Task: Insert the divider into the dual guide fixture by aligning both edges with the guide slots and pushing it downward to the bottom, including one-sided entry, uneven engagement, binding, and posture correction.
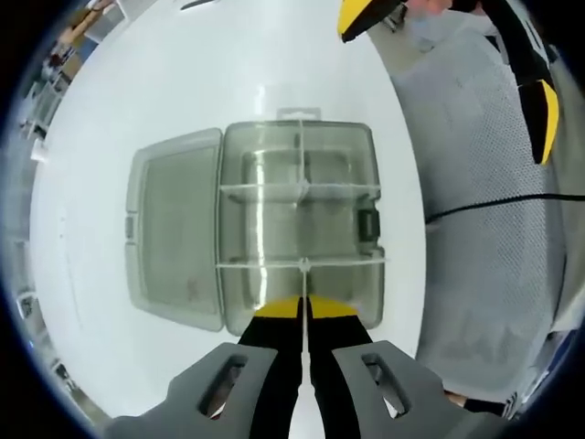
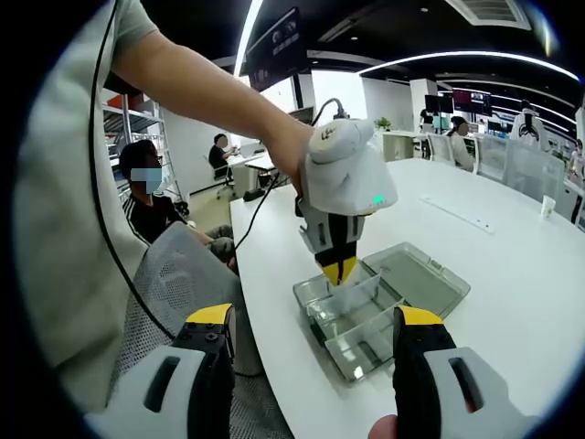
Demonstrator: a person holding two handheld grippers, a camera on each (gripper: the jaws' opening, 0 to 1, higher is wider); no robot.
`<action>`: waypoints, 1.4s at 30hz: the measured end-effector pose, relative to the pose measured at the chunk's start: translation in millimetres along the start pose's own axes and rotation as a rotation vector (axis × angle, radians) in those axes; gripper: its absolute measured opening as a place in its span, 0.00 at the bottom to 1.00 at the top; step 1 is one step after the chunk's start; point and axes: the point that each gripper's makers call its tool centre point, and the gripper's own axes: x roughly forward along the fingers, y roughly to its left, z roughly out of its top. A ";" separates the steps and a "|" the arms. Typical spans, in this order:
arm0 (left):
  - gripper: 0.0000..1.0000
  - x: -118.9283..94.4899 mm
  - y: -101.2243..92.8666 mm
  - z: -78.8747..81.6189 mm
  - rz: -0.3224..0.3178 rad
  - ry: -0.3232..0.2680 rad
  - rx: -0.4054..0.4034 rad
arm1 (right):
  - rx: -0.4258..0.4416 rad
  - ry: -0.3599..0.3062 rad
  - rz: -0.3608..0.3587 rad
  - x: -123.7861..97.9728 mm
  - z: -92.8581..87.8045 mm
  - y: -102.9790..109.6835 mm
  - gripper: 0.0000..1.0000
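A: Left gripper view: the left hand-held gripper (image 1: pixel 303 309) is clenched on the clear divider (image 1: pixel 302 265), which stands in the open box (image 1: pixel 297 224) on the white desk (image 1: pixel 110 110).

B: Right gripper view: right hand-held gripper (image 2: pixel 315 334) is released, jaws wide apart, well short of that box (image 2: pixel 379 306).

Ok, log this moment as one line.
left gripper: shut on divider | clear box: lid open | right gripper: open, apart
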 end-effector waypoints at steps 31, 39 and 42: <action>0.00 6.0 -0.1 -0.9 0.017 0.013 0.003 | 0.000 0.006 -0.001 0.7 -0.6 -1.4 0.68; 0.03 4.5 3.4 -1.3 0.041 -0.016 -0.017 | 0.000 0.019 -0.002 -1.1 -3.6 -3.5 0.69; 0.06 0.0 6.2 -2.3 0.050 -0.037 -0.026 | -0.004 0.024 0.002 -0.3 -3.4 -2.6 0.69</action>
